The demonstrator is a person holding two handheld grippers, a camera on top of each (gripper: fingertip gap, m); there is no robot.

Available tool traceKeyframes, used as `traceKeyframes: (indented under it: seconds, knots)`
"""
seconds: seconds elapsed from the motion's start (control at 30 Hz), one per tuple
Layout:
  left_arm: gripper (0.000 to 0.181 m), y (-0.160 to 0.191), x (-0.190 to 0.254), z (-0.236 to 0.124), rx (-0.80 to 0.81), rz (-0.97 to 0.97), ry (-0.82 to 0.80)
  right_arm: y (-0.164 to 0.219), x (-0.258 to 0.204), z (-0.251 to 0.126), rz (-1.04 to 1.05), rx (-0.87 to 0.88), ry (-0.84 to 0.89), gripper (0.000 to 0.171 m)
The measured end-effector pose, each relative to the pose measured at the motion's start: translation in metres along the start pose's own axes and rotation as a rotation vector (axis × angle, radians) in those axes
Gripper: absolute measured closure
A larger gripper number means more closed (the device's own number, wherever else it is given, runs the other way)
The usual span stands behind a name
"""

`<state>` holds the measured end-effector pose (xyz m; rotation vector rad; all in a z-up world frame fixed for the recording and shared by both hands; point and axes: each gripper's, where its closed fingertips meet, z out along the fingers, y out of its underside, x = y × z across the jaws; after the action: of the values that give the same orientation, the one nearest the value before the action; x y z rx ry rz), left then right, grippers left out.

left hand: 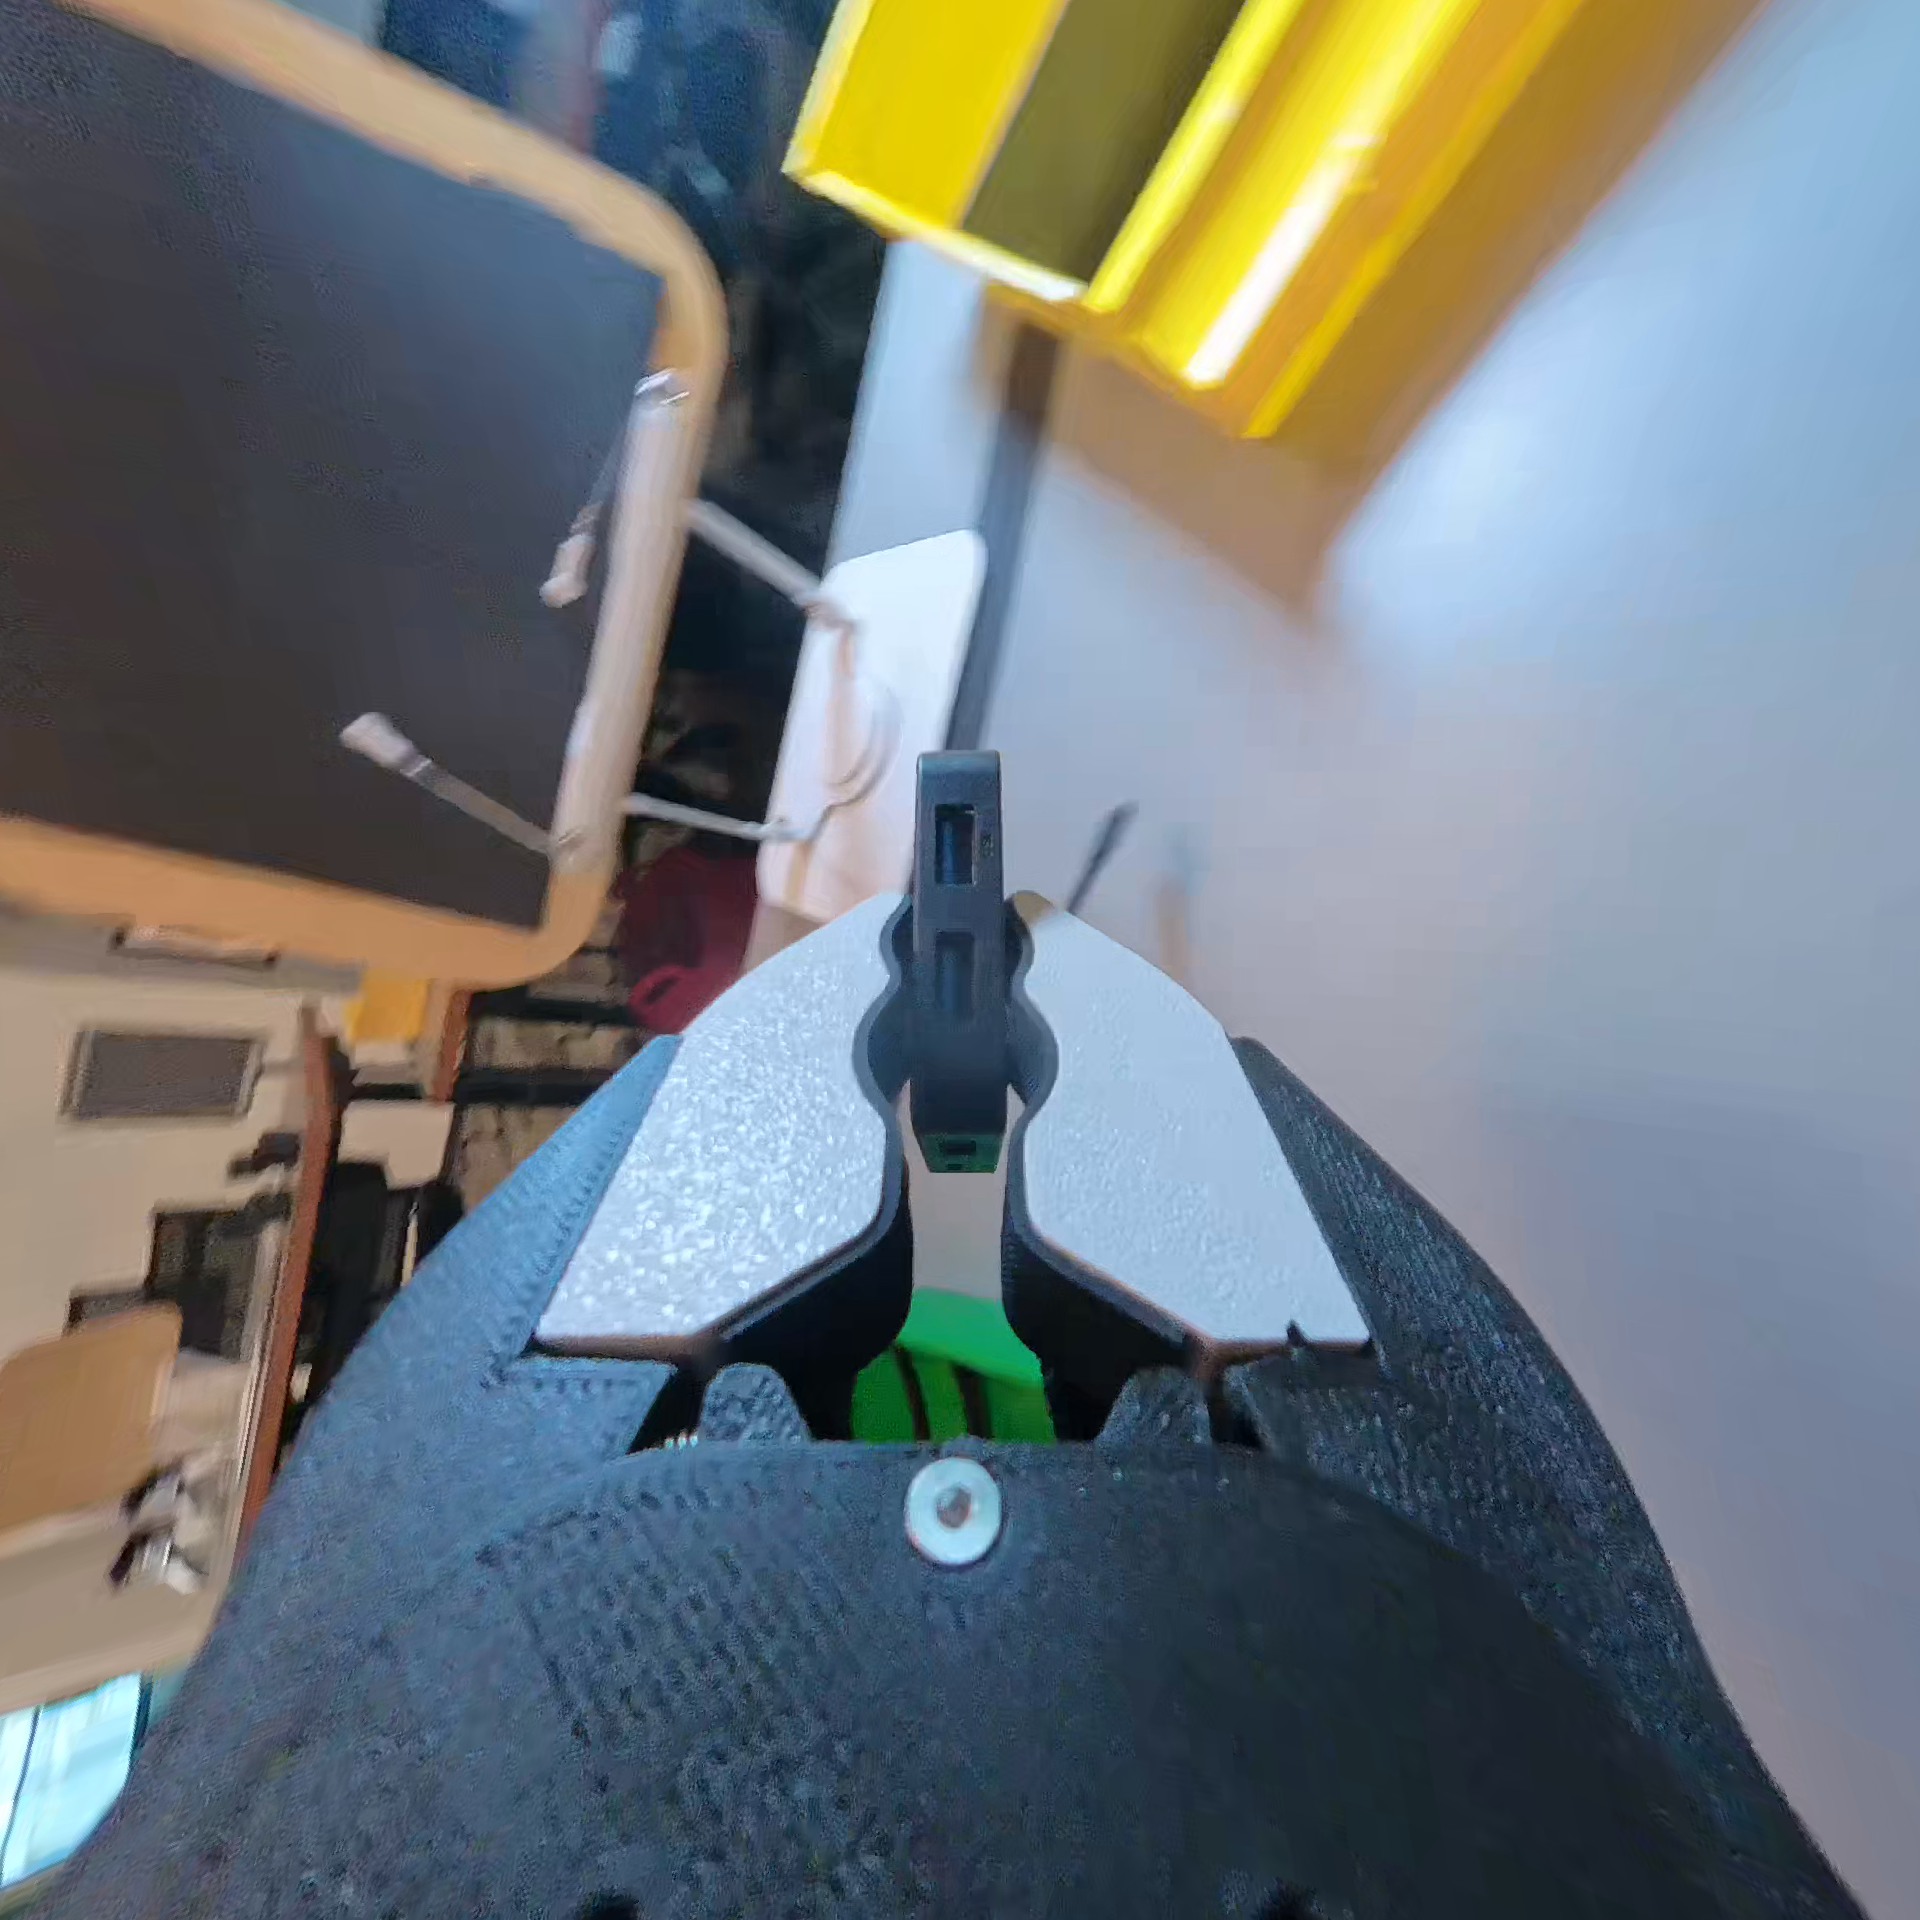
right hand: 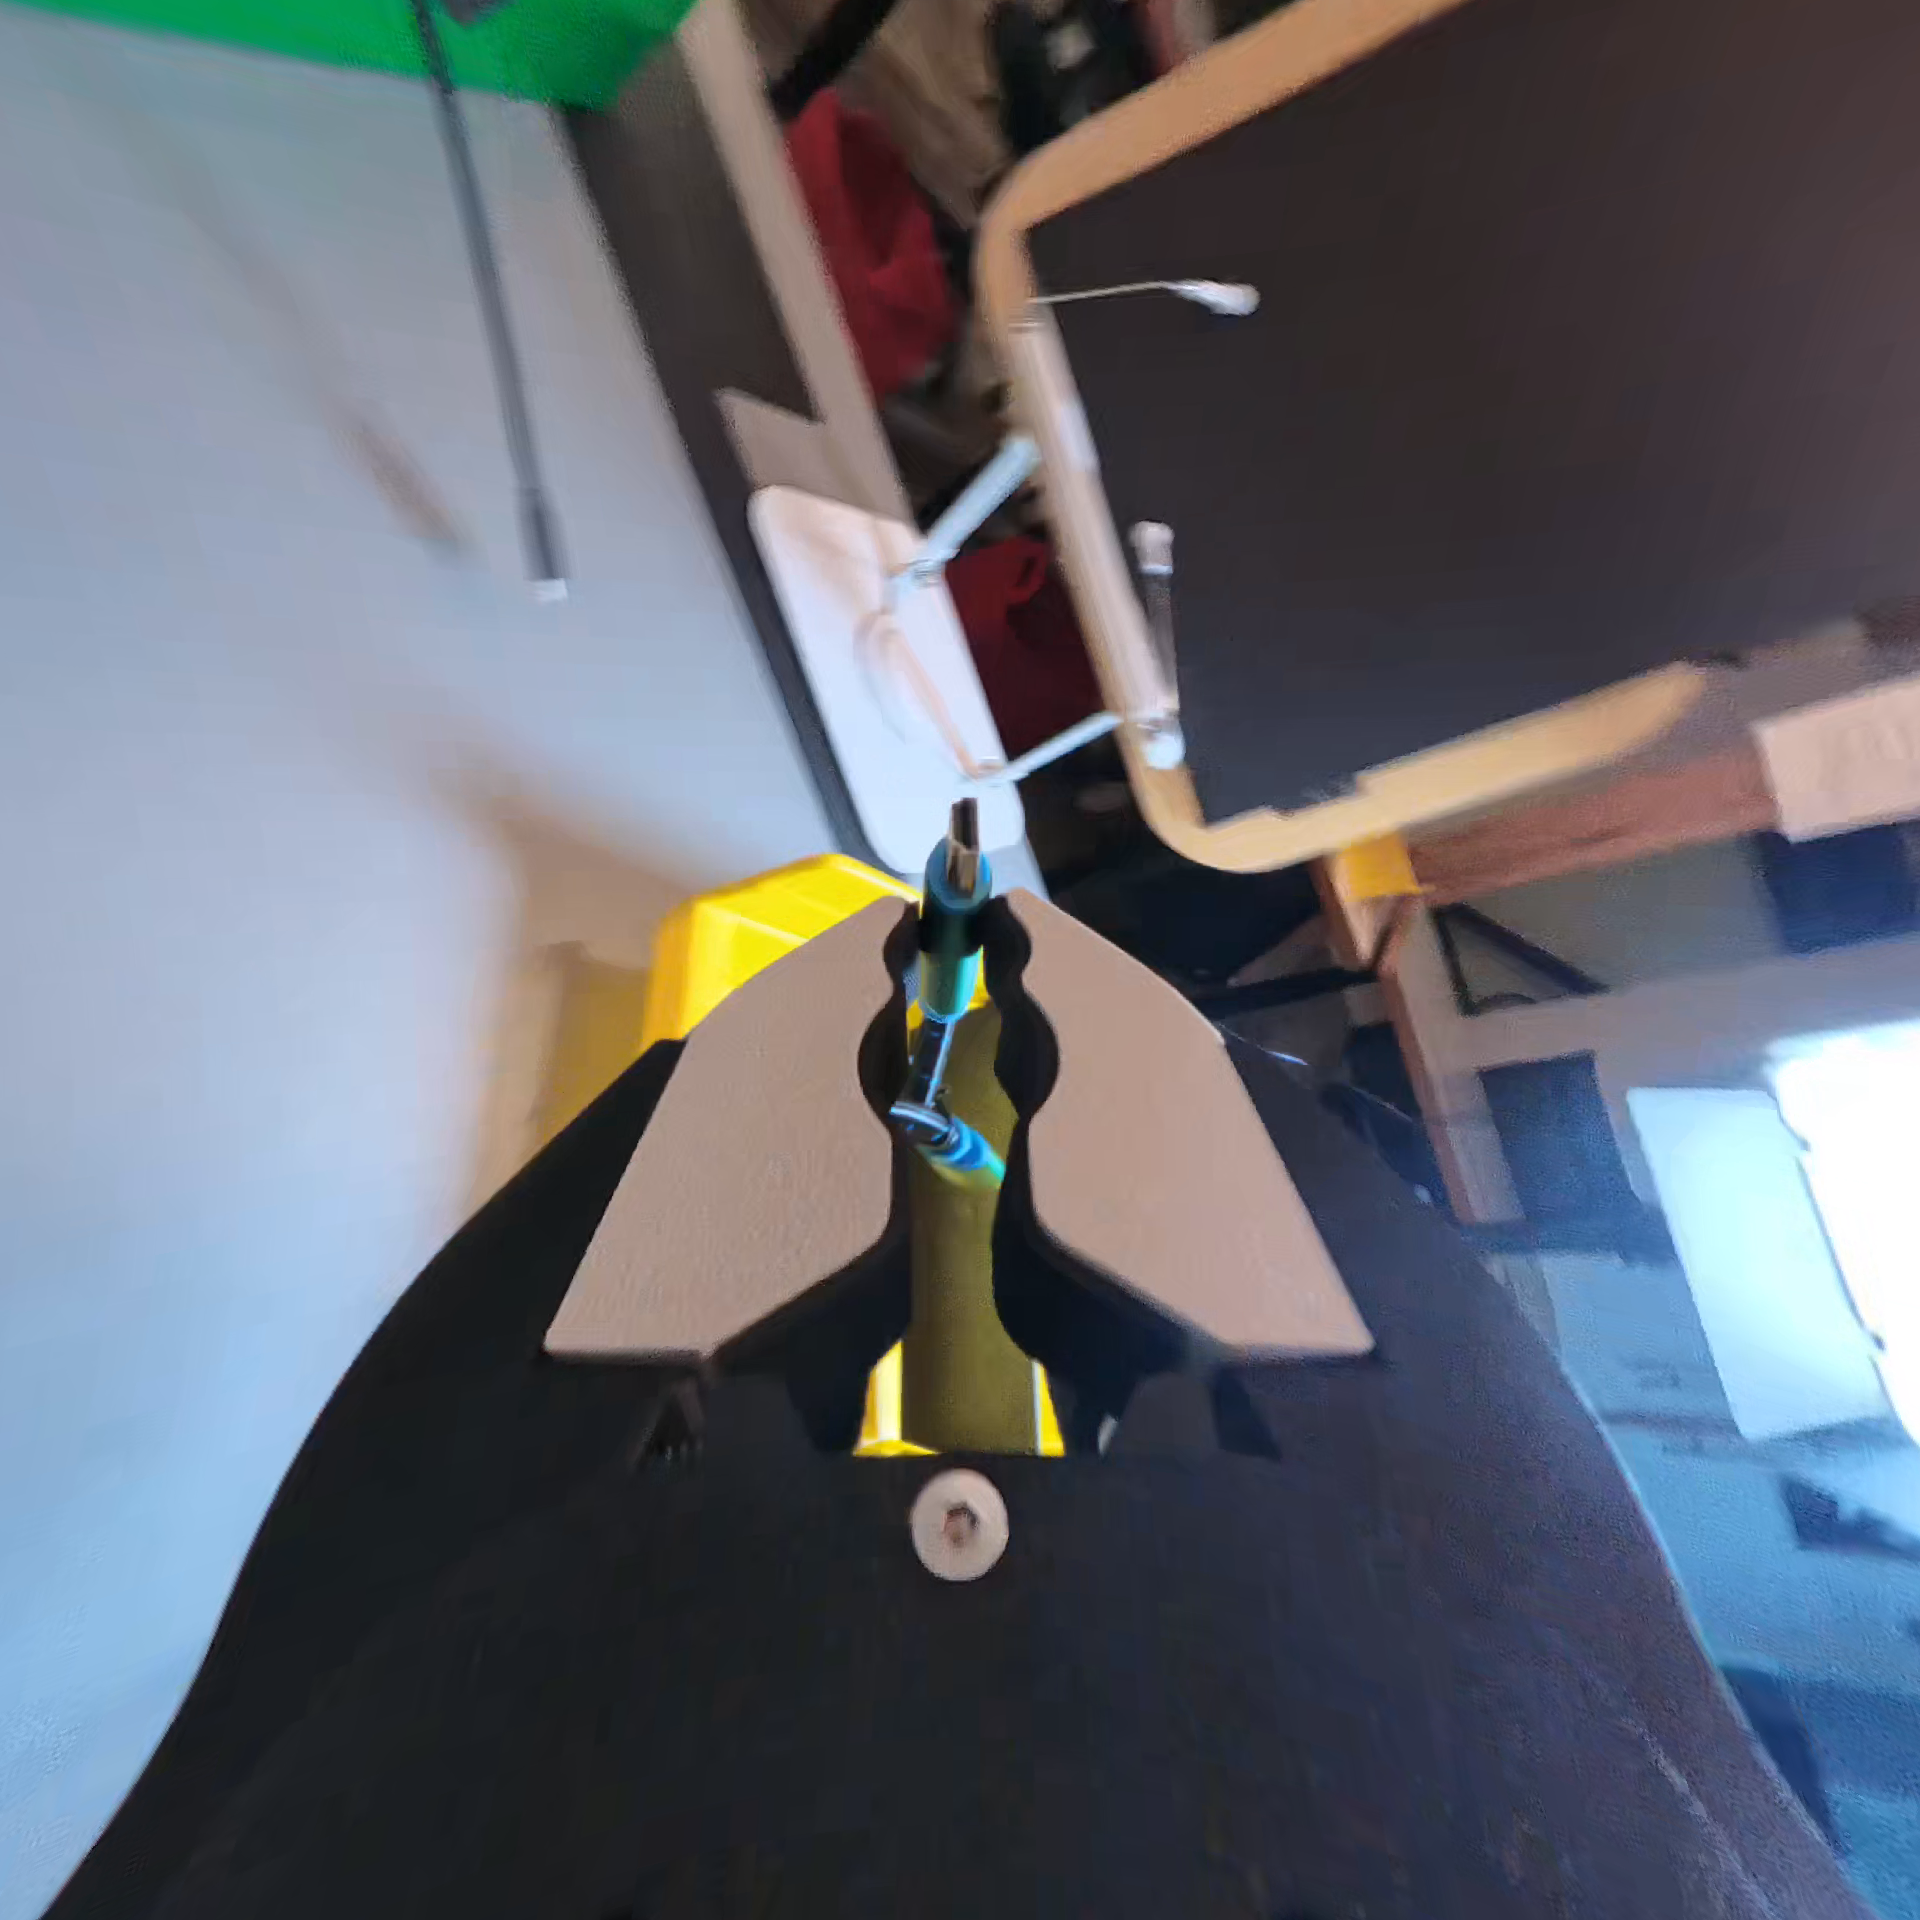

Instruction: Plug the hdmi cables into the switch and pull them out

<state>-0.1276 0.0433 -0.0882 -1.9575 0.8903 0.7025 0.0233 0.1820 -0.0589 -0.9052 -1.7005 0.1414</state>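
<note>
In the left wrist view my left gripper (left hand: 958, 914) is shut on a small black switch (left hand: 958, 831), held on edge above the white table (left hand: 1455, 935). The switch sticks out past the fingertips and shows open ports on its face. In the right wrist view my right gripper (right hand: 956, 914) is shut on a cable plug (right hand: 954, 894) with a teal-blue body and a dark metal tip pointing forward. Its braided cable (right hand: 935, 1101) runs back between the fingers. Both views are tilted and blurred.
A yellow bin (left hand: 1091, 156) stands on the table ahead of the left gripper; a yellow bin (right hand: 769, 935) lies under the right gripper. A green bin (right hand: 499, 42) and a grey cable (right hand: 499, 312) lie farther off. A black-seated chair (left hand: 312, 468) stands beyond the table edge. Across from one pair of fingers to the other is roughly 20 cm.
</note>
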Motion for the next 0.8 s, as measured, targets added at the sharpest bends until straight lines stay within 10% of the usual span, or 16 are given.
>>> traceKeyframes:
  seconds: [0.27,0.5,0.8]
  knots:
    - [0.167,-0.019,-0.055,-0.039,0.236,-0.187,-0.22,0.019,0.093,-0.018,0.261,0.094,0.48,0.159]
    - [0.167,-0.025,-0.043,-0.024,0.231,-0.197,-0.18,0.14,0.062,0.064,0.378,-0.428,0.473,0.143]
    - [0.167,-0.037,-0.03,-0.022,0.3,-0.227,-0.09,0.04,0.07,0.032,0.654,0.146,0.21,0.134]
